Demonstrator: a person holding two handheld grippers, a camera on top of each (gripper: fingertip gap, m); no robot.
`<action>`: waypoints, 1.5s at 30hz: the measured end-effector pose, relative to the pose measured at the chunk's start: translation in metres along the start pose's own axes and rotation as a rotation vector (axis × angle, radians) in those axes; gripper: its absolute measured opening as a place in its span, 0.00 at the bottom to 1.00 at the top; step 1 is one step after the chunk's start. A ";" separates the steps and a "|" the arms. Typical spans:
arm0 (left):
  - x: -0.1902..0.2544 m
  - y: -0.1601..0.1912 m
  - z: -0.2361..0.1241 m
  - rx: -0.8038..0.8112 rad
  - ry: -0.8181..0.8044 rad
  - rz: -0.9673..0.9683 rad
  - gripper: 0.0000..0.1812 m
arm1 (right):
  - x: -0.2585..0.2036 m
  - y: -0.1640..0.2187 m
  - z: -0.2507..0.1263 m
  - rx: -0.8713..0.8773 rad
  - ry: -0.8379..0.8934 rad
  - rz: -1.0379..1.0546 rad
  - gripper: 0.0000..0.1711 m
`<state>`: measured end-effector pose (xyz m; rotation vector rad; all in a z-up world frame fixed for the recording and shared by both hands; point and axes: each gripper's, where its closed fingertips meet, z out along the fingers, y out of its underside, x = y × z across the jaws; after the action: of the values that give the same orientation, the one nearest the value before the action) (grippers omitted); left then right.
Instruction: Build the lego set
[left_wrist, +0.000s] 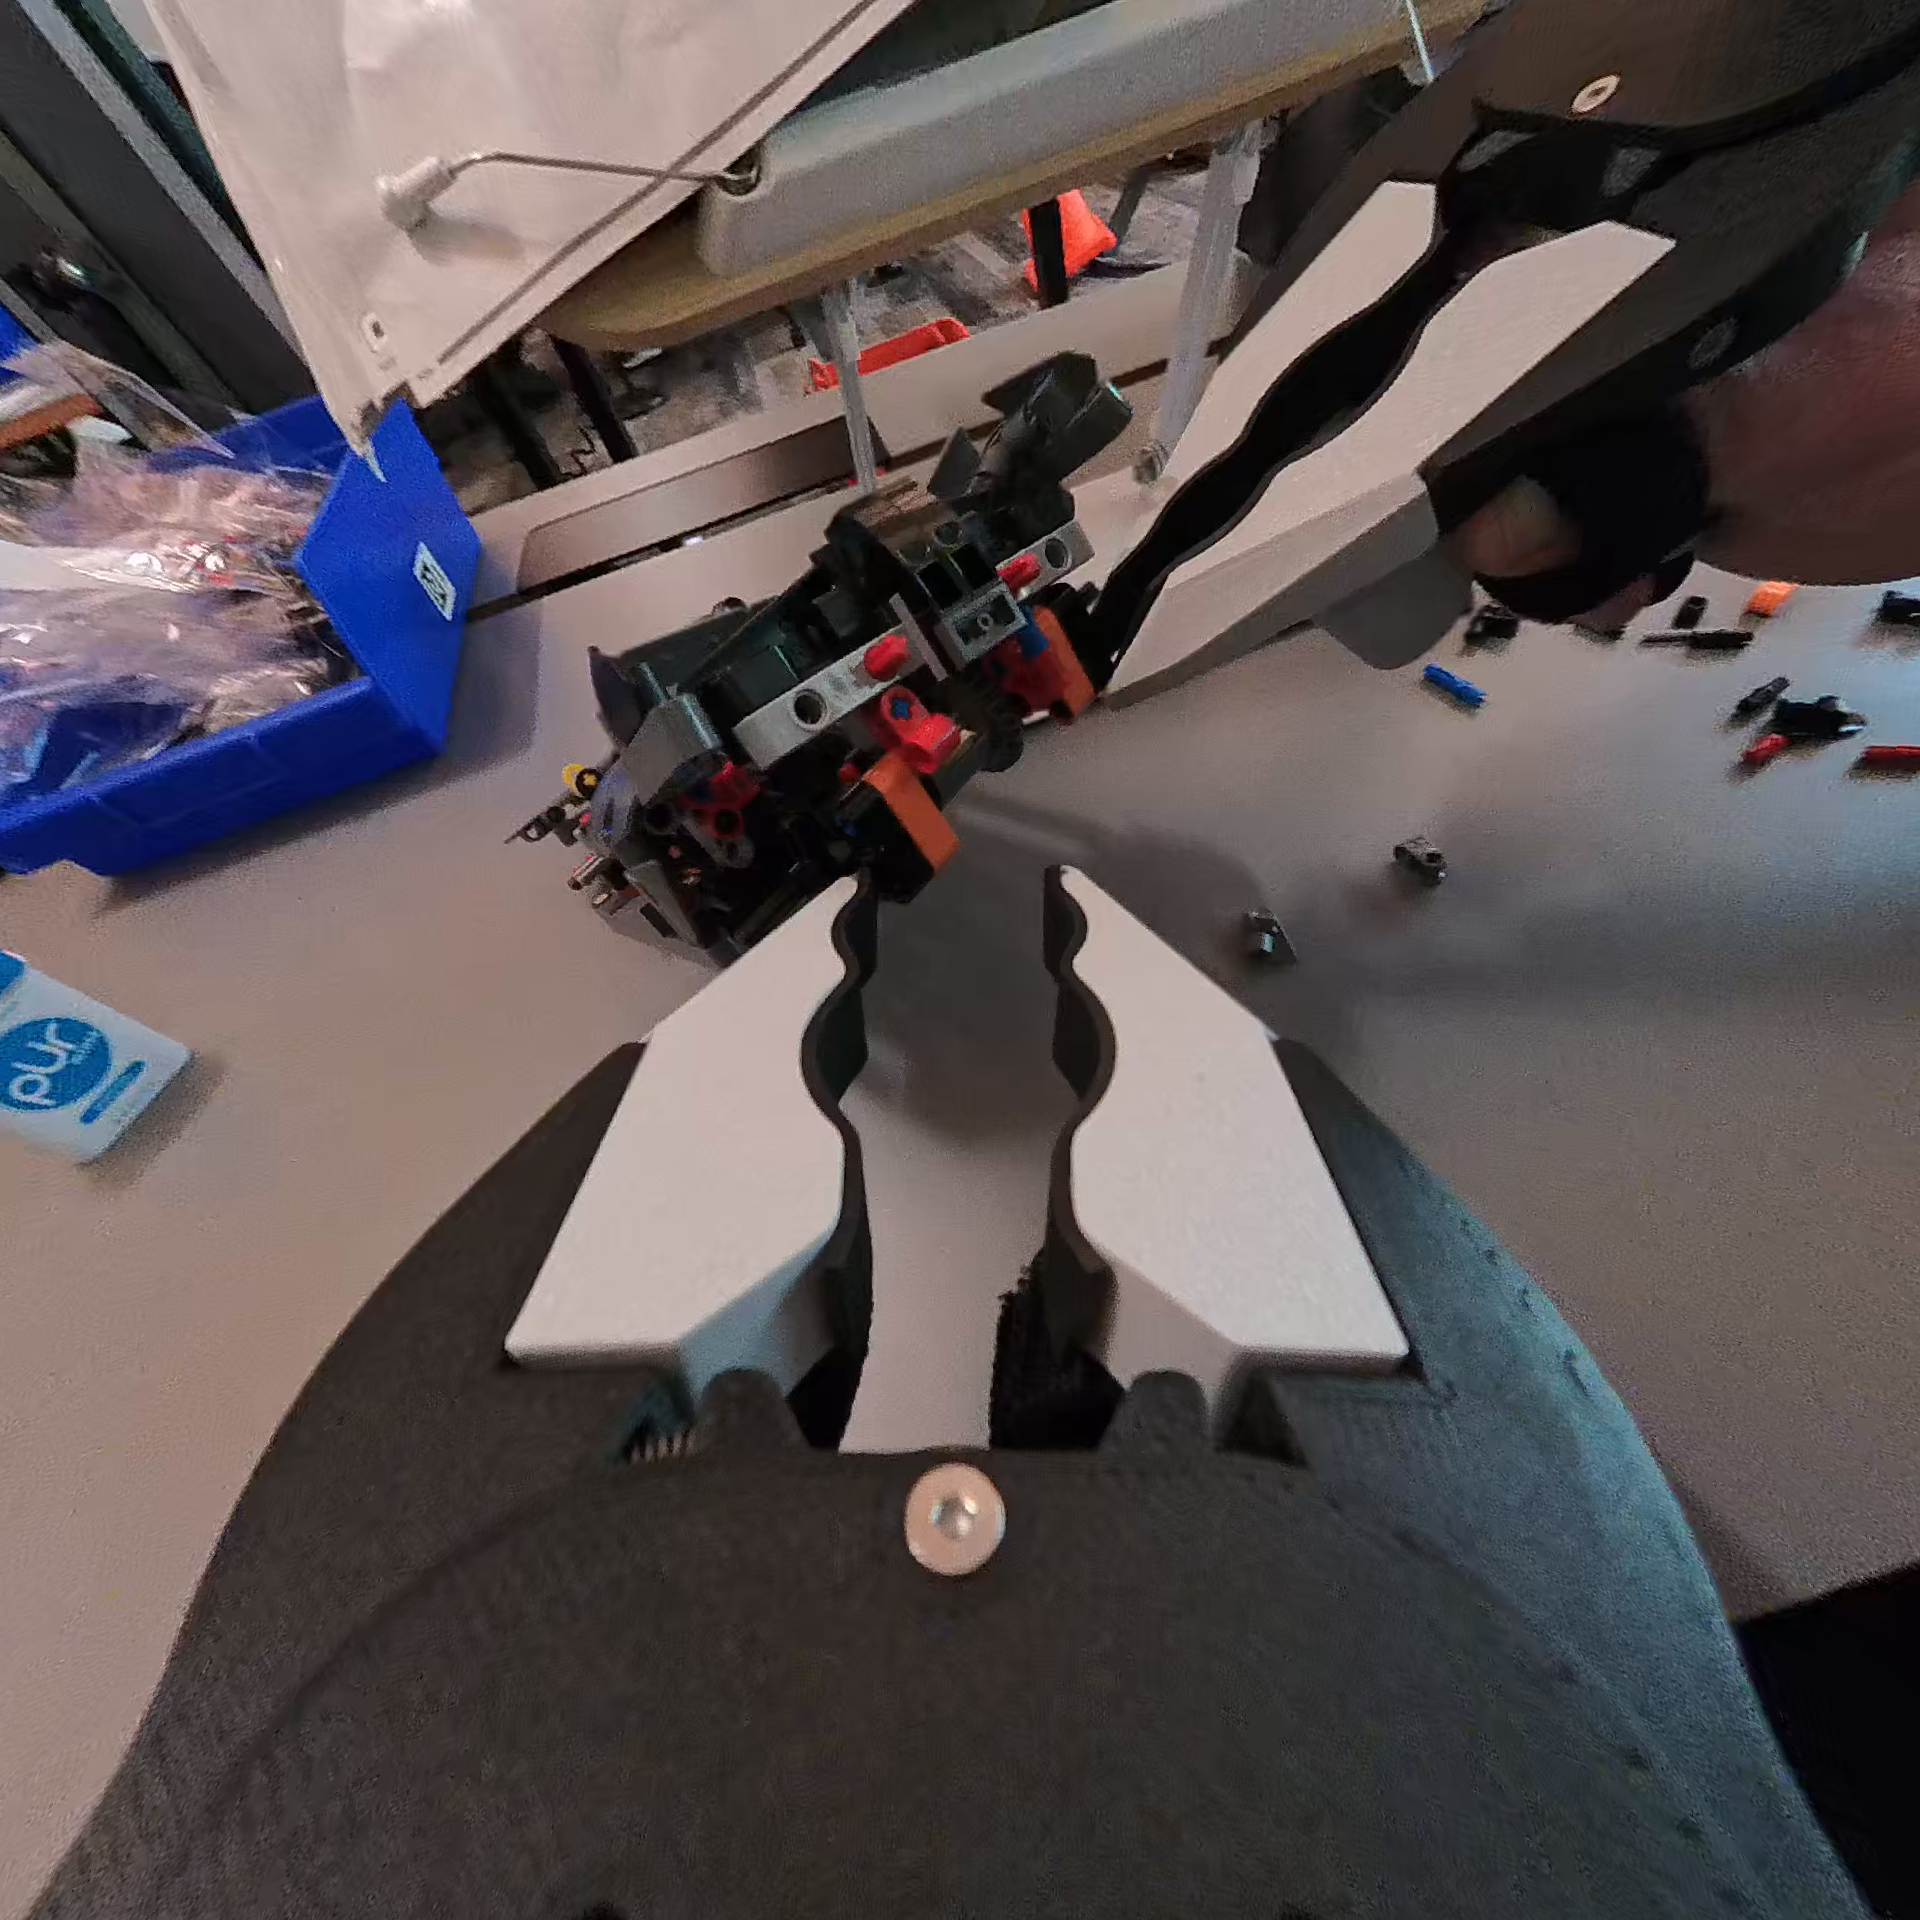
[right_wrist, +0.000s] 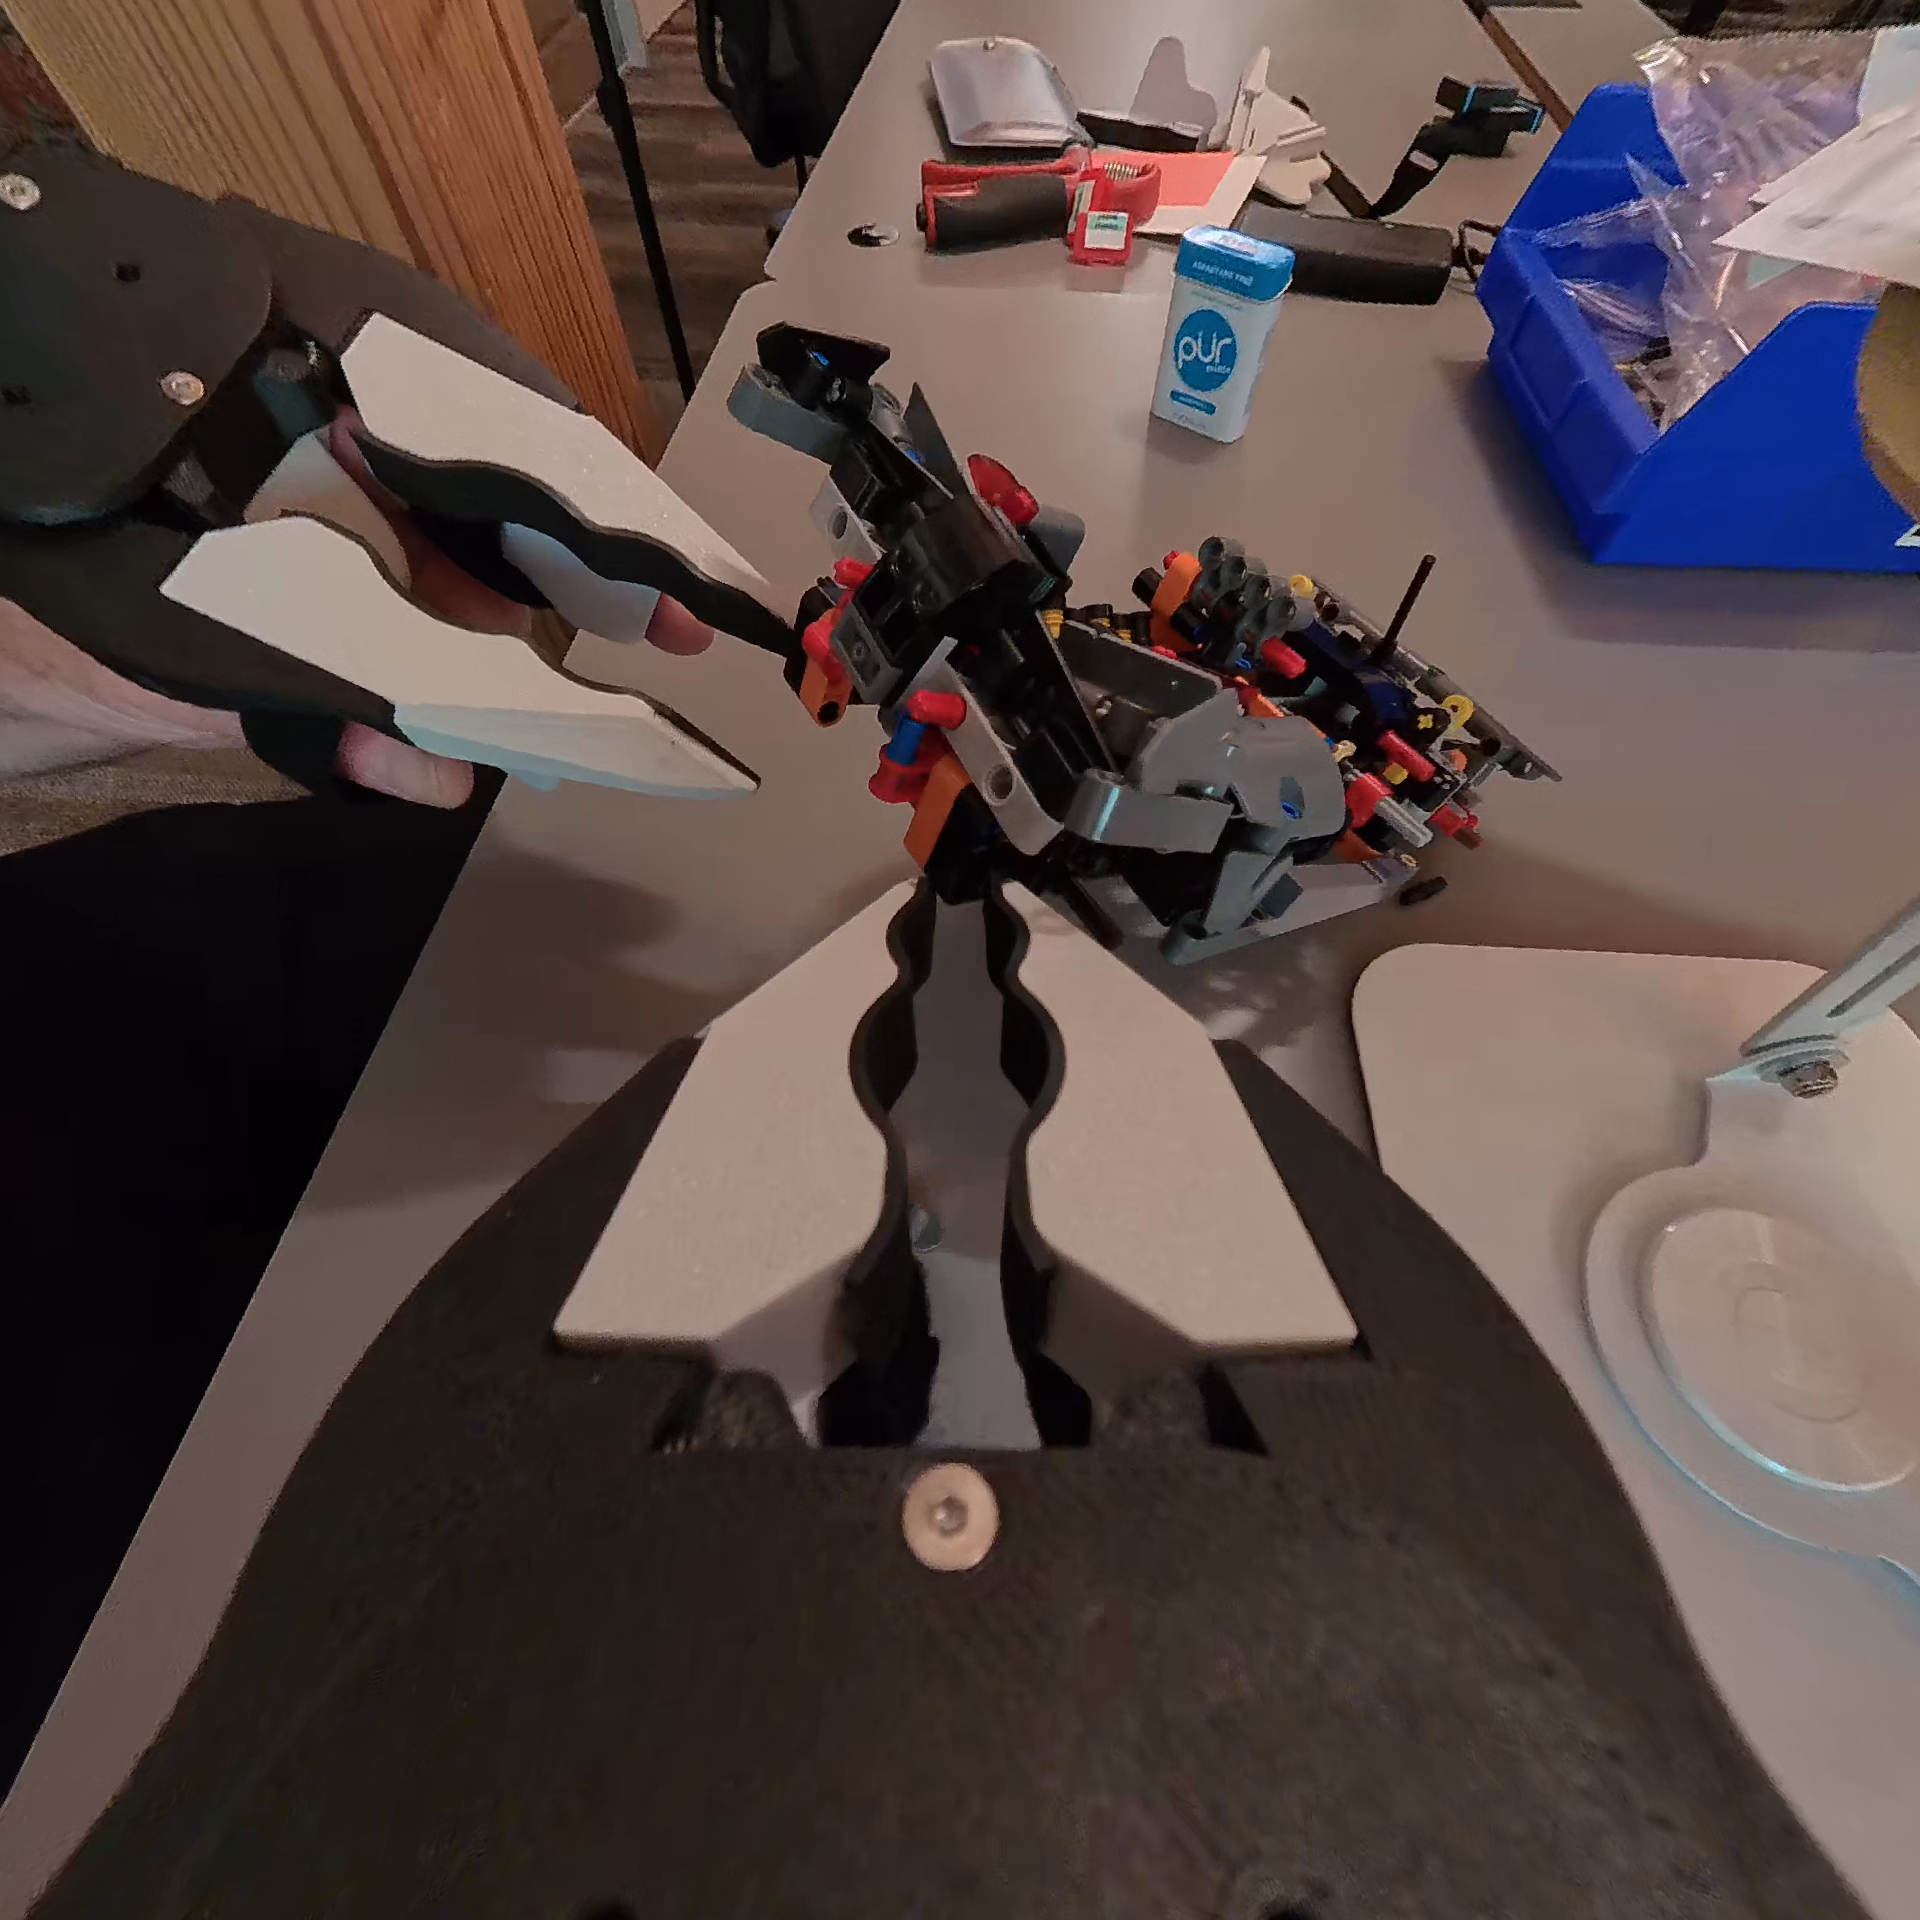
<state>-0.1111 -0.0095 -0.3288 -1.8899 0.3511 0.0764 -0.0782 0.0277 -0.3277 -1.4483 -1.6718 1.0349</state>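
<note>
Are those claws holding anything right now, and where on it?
The right gripper pinches the lego model by its orange-and-black lower end. The left gripper is open, holding nothing.

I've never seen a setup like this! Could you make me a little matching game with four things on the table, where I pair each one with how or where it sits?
Things:
1. lego model
2. blue bin
3. white tin with a blue lid
4. loose small pieces

States:
A. holds crumpled clear plastic bags
B. stands upright on the table
C. lie scattered on the tabletop
D. tipped up at an angle, in many colours

Pairs: 1-D, 2-A, 3-B, 4-C
</note>
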 end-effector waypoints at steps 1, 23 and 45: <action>-0.002 -0.001 0.001 0.004 -0.013 0.007 0.16 | 0.001 -0.001 0.001 0.006 0.000 0.006 0.04; -0.035 -0.024 0.007 0.105 -0.105 -0.021 0.17 | 0.018 -0.033 0.006 0.077 -0.026 0.036 0.03; -0.066 -0.041 0.011 0.232 -0.295 -0.073 0.10 | 0.016 -0.040 0.016 0.110 -0.044 0.052 0.02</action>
<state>-0.1612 0.0267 -0.2804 -1.6309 0.0848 0.2518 -0.1122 0.0386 -0.2994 -1.4131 -1.5892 1.1767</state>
